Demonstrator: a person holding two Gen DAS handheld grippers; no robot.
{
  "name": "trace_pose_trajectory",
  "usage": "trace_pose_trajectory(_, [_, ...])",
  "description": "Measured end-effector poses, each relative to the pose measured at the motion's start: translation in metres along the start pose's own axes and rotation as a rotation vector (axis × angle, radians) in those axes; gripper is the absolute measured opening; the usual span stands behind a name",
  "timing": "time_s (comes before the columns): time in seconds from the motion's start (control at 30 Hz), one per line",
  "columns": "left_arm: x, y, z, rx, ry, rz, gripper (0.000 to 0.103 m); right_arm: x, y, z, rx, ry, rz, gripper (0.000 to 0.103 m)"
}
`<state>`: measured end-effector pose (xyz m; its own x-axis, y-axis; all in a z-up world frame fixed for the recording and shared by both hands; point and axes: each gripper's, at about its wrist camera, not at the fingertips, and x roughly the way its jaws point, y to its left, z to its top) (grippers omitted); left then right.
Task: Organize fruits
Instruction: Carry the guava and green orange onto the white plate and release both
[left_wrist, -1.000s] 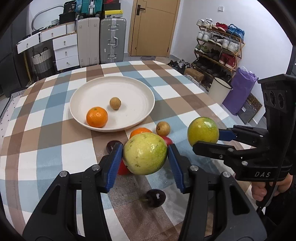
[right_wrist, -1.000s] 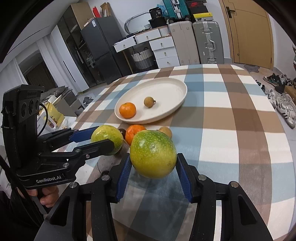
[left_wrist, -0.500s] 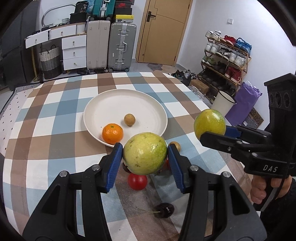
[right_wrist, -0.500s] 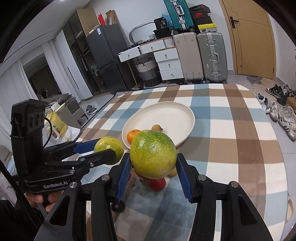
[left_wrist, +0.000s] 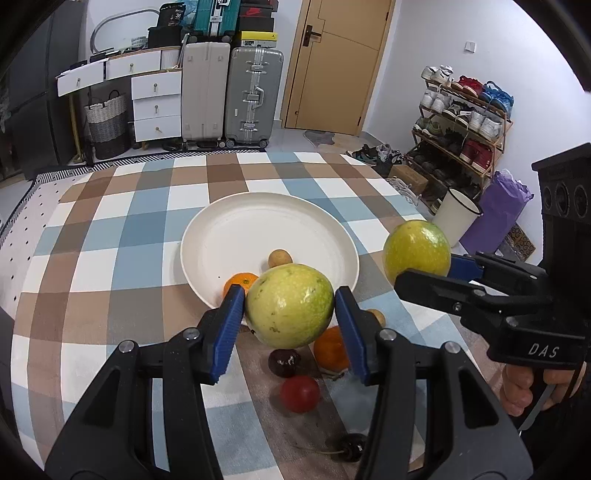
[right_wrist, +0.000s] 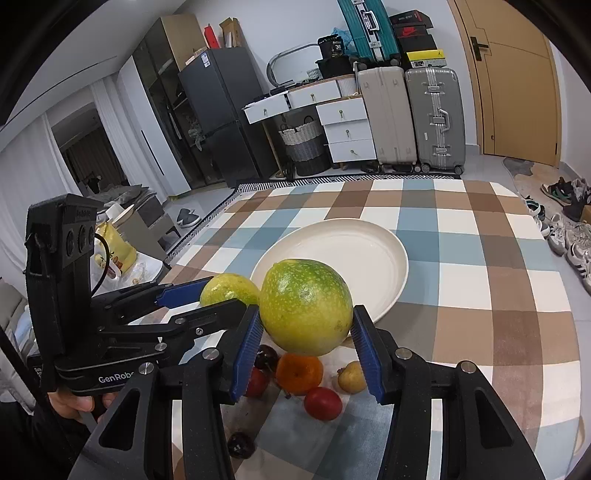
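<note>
A yellow-green guava (left_wrist: 289, 305) sat clamped between the blue pads (left_wrist: 228, 326) of the left gripper (left_wrist: 290, 325), the jaws spread about as wide as the fruit and pressing both its flanks, carried clear of the checked tablecloth (left_wrist: 110, 258) just short of the white plate (left_wrist: 221, 236) at the plate's 6 o'clock edge. A second, greener guava (right_wrist: 306, 306) was gripped the same way by the right gripper (right_wrist: 306, 350), its jaws closed on the fruit's sides and held above the cloth near the plate's 7 o'clock rim in the right wrist view. Seen from the left wrist camera, that second fruit hung at about 3 o'clock from the first, well apart from it, with the right gripper's black body and the person's hand (left_wrist: 532, 387) behind it. On the plate lay a mandarin (left_wrist: 240, 282), partly hidden behind the left pad, and a small brown longan (left_wrist: 279, 257) just beyond it. Below the raised fruits, loose on the cloth, were an orange (right_wrist: 299, 373), a red tomato (right_wrist: 322, 403), a small tan fruit (right_wrist: 351, 376), a dark plum (left_wrist: 283, 362) and a dark cherry with a stem (left_wrist: 352, 447). Beyond the table stood two suitcases (left_wrist: 232, 92), a white drawer unit (left_wrist: 155, 103), a wooden door (left_wrist: 340, 62) and a shoe rack (left_wrist: 465, 118) at 2 o'clock.
</note>
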<state>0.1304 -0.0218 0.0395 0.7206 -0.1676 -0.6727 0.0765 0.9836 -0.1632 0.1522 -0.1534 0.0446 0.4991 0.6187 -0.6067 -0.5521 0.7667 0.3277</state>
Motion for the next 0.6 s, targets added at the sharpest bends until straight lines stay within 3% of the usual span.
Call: trace_pose_trajectory(0.6, [0.045, 0.018, 0.013, -0.002, 0.04, 0.032, 0.048, 0.046, -0.023, 0.005, 0.017, 0.046, -0.014, 0.05])
